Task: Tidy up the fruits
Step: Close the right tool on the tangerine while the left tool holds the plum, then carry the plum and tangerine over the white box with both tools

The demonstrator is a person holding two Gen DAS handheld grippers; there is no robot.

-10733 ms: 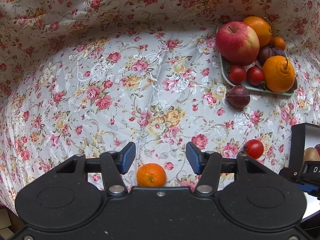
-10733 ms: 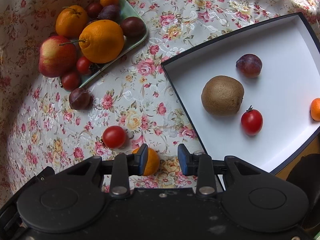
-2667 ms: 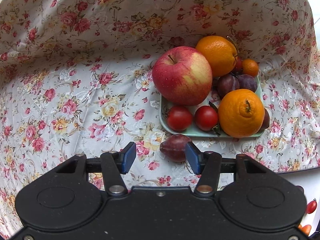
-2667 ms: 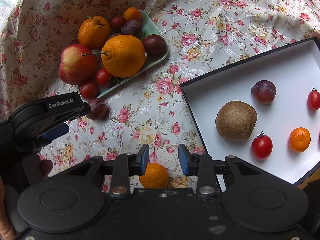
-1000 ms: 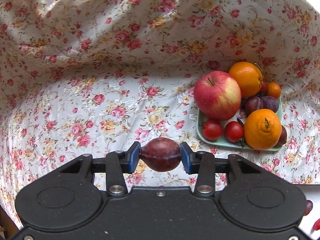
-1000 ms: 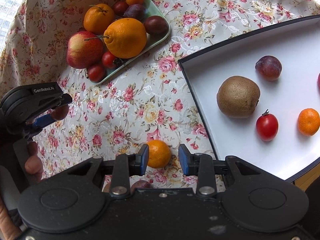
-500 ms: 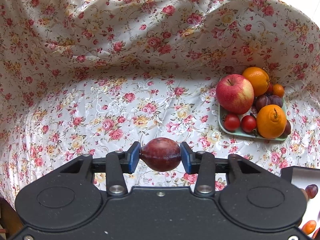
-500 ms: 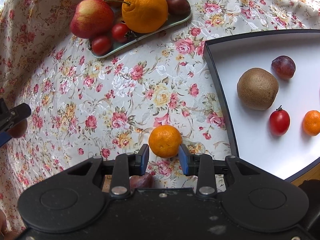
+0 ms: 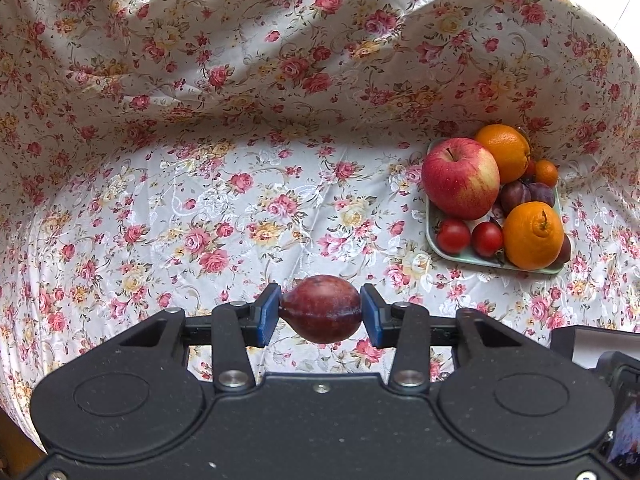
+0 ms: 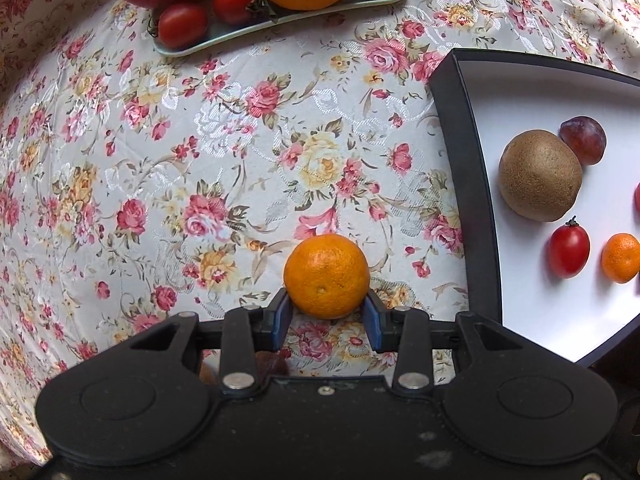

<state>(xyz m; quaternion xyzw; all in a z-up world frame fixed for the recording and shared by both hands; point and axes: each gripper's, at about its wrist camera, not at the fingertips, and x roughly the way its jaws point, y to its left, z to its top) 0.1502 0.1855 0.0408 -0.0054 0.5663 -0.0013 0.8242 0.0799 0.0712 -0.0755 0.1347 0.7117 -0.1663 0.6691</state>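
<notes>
My left gripper [image 9: 320, 312] is shut on a dark red plum [image 9: 320, 309] and holds it above the floral cloth. My right gripper [image 10: 326, 314] is low over the cloth with a small mandarin [image 10: 326, 276] between its blue pads [image 10: 282, 316], which stand at the fruit's sides. The green plate [image 9: 456, 256] at the right carries an apple [image 9: 460, 178], two oranges, plums and two cherry tomatoes [image 9: 454, 236]. The white box [image 10: 560, 300] with a dark rim holds a kiwi [image 10: 540, 174], a plum [image 10: 582, 140], a cherry tomato [image 10: 568, 250] and a mandarin [image 10: 622, 258].
The floral cloth [image 9: 200, 200] covers the table and rises as a wall behind. The box's dark corner shows in the left wrist view [image 9: 592, 340]. The plate's front edge shows in the right wrist view [image 10: 280, 20] near the top.
My right gripper has come down and forward around the mandarin. My left gripper still holds the plum and has drifted a little toward the plate.
</notes>
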